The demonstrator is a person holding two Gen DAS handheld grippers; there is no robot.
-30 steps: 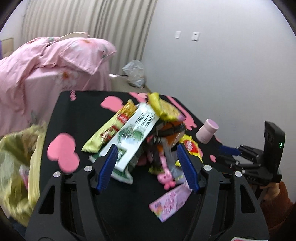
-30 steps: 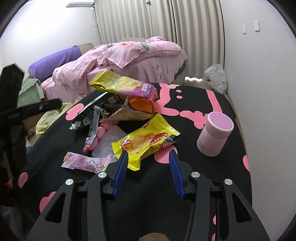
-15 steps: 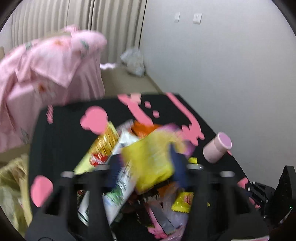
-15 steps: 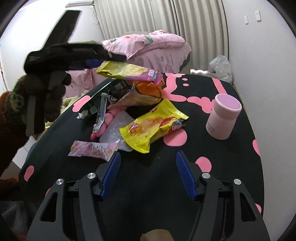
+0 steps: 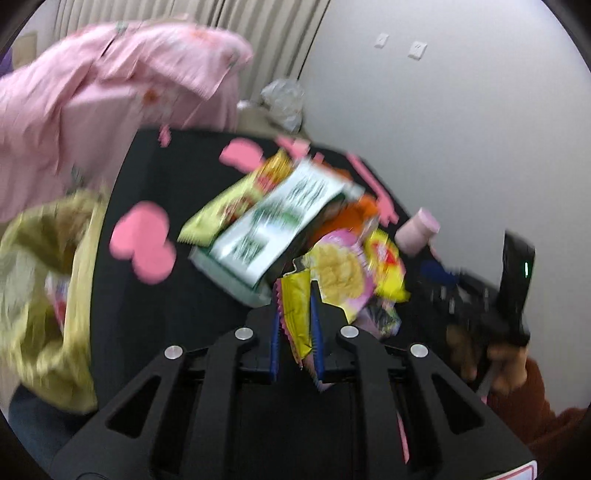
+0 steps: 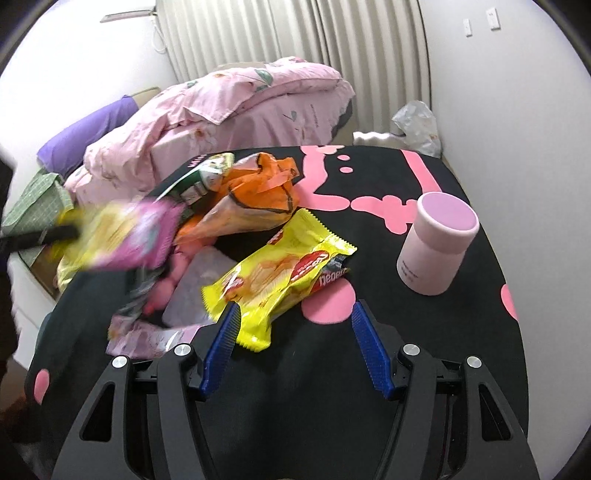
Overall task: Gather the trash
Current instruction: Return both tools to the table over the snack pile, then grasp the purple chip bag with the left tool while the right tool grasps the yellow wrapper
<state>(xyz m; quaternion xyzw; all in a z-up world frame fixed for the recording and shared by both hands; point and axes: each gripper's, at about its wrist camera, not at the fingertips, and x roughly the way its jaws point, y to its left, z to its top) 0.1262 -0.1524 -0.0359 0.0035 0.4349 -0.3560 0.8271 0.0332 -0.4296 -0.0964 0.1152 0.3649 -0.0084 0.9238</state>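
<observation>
Two sets of jaws, both mine. Left gripper (image 5: 294, 315): jaws clamped tight on a yellow-and-pink snack wrapper (image 5: 334, 273), blue pads (image 5: 274, 343) pinching its yellow crimped end, rest of it fanning out ahead over the pile. Frame is motion-blurred, fine print unreadable. Right gripper (image 6: 293, 325): jaws spread wide, gripping nothing, low over the bench (image 6: 406, 332); tail end of the yellow biscuit packet (image 6: 280, 273) lies just inside the left blue pad (image 6: 221, 343), no visible pinch. Bench is black with pink blobs. Trash heap sits mid-bench: pale pink sachet (image 6: 147, 334) nearest, at my left pad's outer side; then a clear film scrap (image 6: 199, 280) partly under the biscuit packet; orange bag (image 6: 258, 192) behind it; green-and-white pack (image 5: 273, 221) and a long yellow-green wrapper (image 5: 229, 206) at the far side of the pile. Pink lidded cup (image 6: 436, 243) stands upright to the right, apart from the heap. Yellow trash bag (image 5: 44, 288) hangs open off the bench's left edge, some contents inside. Beyond the bench: bed with pink duvet (image 6: 240, 107), purple pillow (image 6: 88, 133), clear plastic bag (image 6: 417, 125) on the floor by the wall, pleated curtain (image 6: 295, 33) at the back.
</observation>
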